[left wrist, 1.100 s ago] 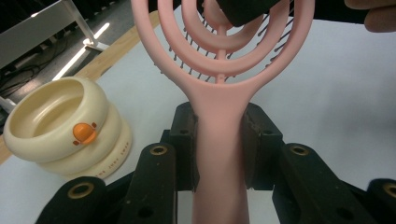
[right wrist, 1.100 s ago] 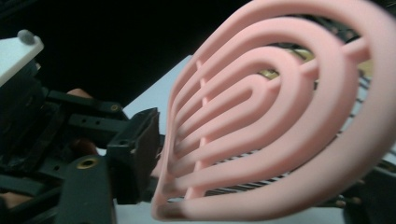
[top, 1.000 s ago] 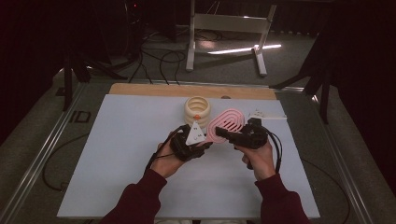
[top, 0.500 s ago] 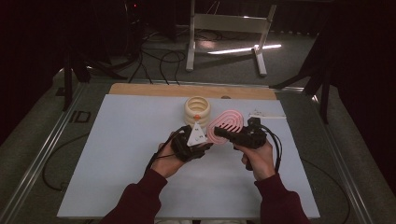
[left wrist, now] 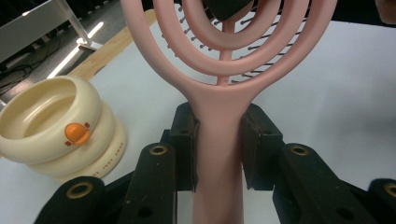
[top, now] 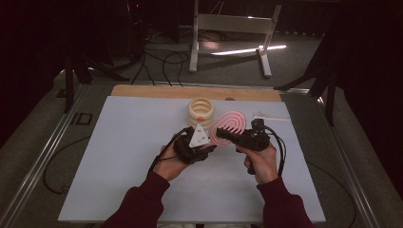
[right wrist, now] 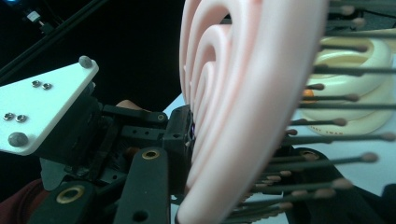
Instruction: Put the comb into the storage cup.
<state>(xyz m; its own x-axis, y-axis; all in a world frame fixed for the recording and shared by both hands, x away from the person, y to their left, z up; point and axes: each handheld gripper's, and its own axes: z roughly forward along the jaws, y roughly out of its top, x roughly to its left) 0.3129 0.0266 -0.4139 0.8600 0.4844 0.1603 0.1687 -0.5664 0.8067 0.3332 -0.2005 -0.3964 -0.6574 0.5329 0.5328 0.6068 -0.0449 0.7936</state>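
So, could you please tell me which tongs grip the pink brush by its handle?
The left tongs: they clamp the pink brush at its handle; the right tongs pinch its head.

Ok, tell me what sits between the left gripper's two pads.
The pink hairbrush's handle: in the left gripper view, the left gripper has both pads pressed against its sides. The brush head rises beyond them, with the cream ringed container off to the side.

Pink hairbrush (left wrist: pixel 219 140) handle between hand-held gripper (left wrist: pixel 218 144) jaws

Your sleeves (top: pixel 142 204) are dark maroon. Your grippers are black, with brass-ringed screw holes in the fingers (left wrist: pixel 154 172) — the left gripper (top: pixel 205 148) carries a pale triangular plate (top: pixel 198 137) — black cables (top: pixel 281 152) trail off.
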